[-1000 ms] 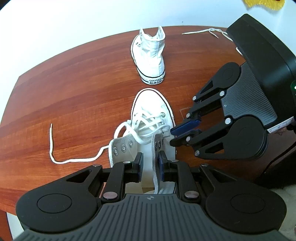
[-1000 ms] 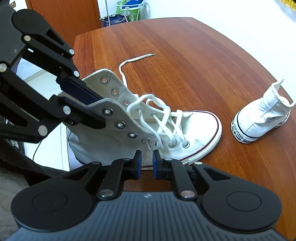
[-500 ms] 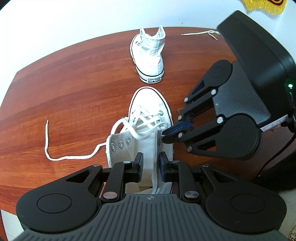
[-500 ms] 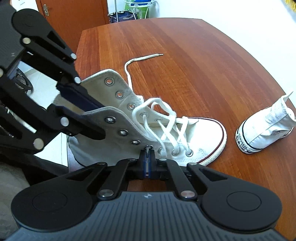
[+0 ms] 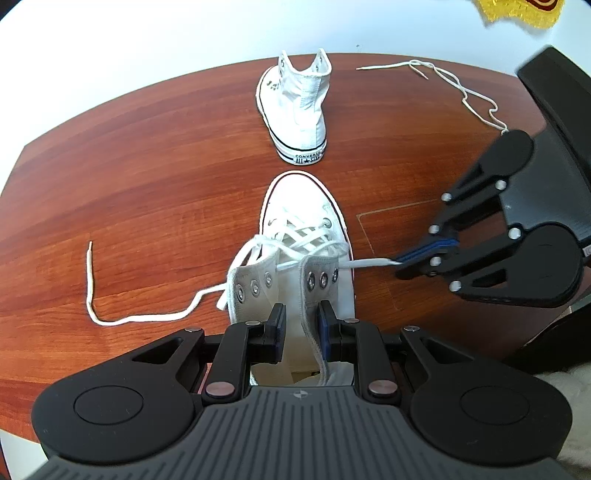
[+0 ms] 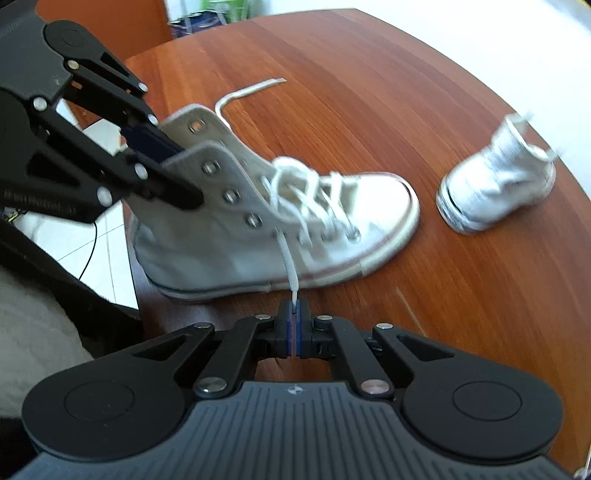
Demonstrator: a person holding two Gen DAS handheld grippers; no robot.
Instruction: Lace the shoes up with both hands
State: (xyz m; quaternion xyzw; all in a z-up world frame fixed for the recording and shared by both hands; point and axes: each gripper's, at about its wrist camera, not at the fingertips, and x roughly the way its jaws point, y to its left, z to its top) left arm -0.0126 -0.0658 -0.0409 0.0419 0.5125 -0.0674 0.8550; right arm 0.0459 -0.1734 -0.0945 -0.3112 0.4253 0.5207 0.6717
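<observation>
Motion blur is smearing the right wrist view: the white canvas high-top shoe point(image 6: 280, 221) and its crossed white lace point(image 6: 291, 273) are losing detail, and the second white high-top shoe point(image 6: 495, 184) is showing no readable heel print. In the left wrist view, a yellow fringed cloth point(image 5: 524, 11) is being cut by the top edge.

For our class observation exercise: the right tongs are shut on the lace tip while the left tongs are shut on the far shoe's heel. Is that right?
Not quite. The left tongs grip the near shoe by its collar flap, as the left wrist view shows; the far shoe stands untouched. The right tongs are indeed shut on the lace tip.
</observation>
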